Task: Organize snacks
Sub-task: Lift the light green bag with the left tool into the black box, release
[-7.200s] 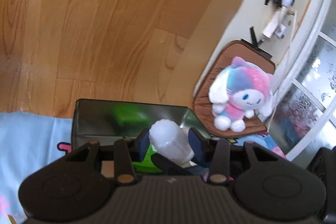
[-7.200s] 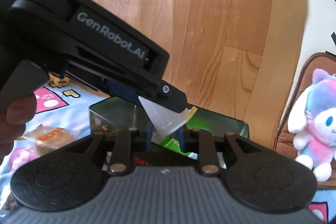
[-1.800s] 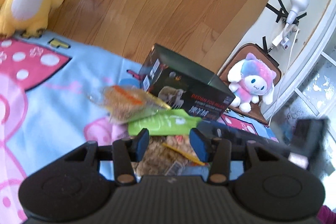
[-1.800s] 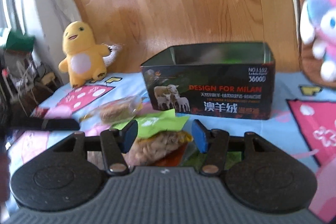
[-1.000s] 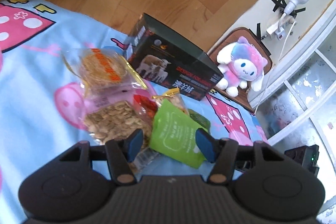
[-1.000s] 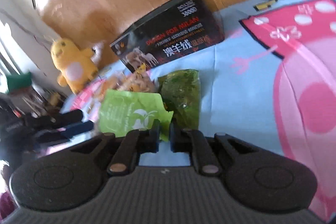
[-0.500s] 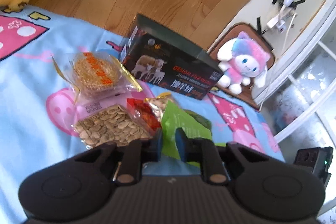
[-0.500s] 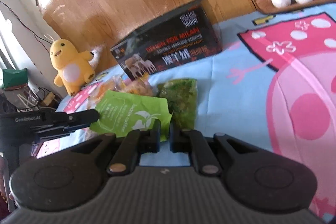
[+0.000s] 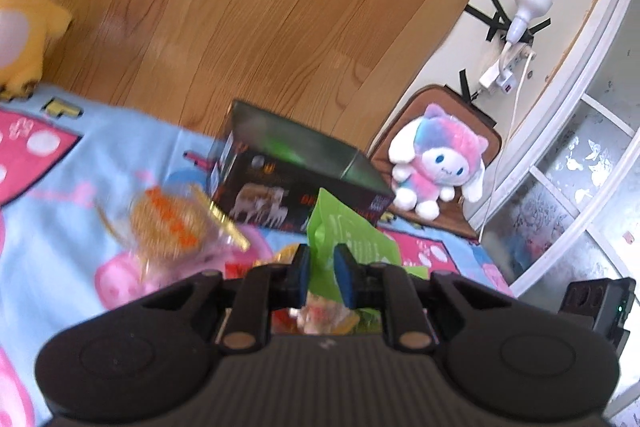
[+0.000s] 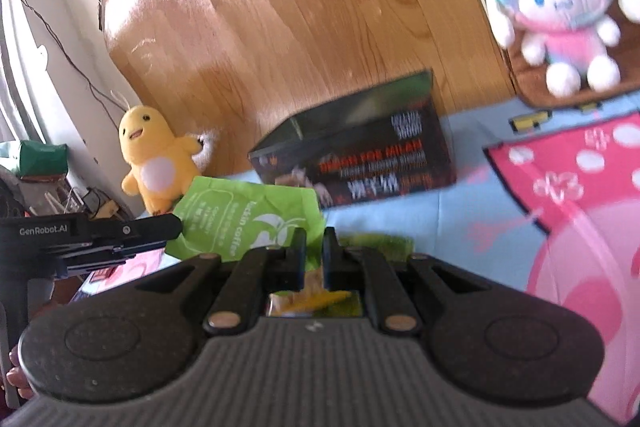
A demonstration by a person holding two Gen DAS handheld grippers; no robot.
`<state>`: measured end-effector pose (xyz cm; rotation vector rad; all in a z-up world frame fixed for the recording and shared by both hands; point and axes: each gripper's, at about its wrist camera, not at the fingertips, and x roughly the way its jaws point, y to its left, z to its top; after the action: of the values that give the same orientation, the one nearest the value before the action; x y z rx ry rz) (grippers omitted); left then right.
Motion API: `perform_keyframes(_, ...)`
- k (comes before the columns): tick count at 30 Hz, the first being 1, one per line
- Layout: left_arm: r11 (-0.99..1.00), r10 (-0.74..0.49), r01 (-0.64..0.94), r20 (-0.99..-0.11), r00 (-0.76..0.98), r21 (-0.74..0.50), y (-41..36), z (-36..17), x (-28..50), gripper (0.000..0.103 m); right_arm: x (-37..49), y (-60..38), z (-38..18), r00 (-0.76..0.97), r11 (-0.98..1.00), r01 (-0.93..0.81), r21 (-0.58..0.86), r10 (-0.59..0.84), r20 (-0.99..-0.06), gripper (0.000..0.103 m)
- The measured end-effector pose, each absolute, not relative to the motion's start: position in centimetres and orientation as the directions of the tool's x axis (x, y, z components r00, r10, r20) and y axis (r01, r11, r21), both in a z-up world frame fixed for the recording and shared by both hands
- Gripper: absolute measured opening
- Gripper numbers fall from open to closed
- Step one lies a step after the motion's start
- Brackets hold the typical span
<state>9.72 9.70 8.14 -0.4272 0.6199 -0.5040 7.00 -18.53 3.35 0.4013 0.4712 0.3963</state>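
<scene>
Both grippers hold one bright green snack packet, lifted off the blanket. My left gripper is shut on one edge of it. My right gripper is shut on the opposite edge, and the packet spreads to its left. The left gripper's body shows at the left of the right wrist view. The open black tin box stands behind the packet on the blue and pink blanket; it also shows in the right wrist view. A clear bag of orange crackers lies left of the box.
More snack bags lie under the grippers: a yellow-orange one and a dark green one. A yellow plush sits at the left, a pink-blue plush on a brown cushion at the right. A wooden panel stands behind.
Both grippers have risen with the green packet between them, lifting it off the snack pile. The views now tilt up toward the box and the wooden panel.
</scene>
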Motion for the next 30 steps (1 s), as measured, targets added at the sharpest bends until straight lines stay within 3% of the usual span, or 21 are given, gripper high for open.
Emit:
perform_keyframes(17, 0.822, -0.537, 0.345, -0.414, 0.735, -0.454, 8.3, 10.7, 19.3, 0.015, 15.3, -18.9, 6.4, 0.878, 0.884, -0.255, 0.392, 0.382, -0.289, 0.011)
perform_keyframes(26, 0.834, -0.527, 0.325, -0.466, 0.711, -0.446, 6.0, 8.5, 24.3, 0.016, 19.1, -19.8, 4.9, 0.892, 0.919, -0.192, 0.343, 0.309, -0.33, 0.011)
perform_keyframes(30, 0.838, -0.523, 0.308, -0.507, 0.685, -0.45, 4.8, 7.2, 26.1, 0.018, 19.6, -19.5, 4.3, 0.911, 0.952, -0.155, 0.265, 0.242, -0.335, 0.018)
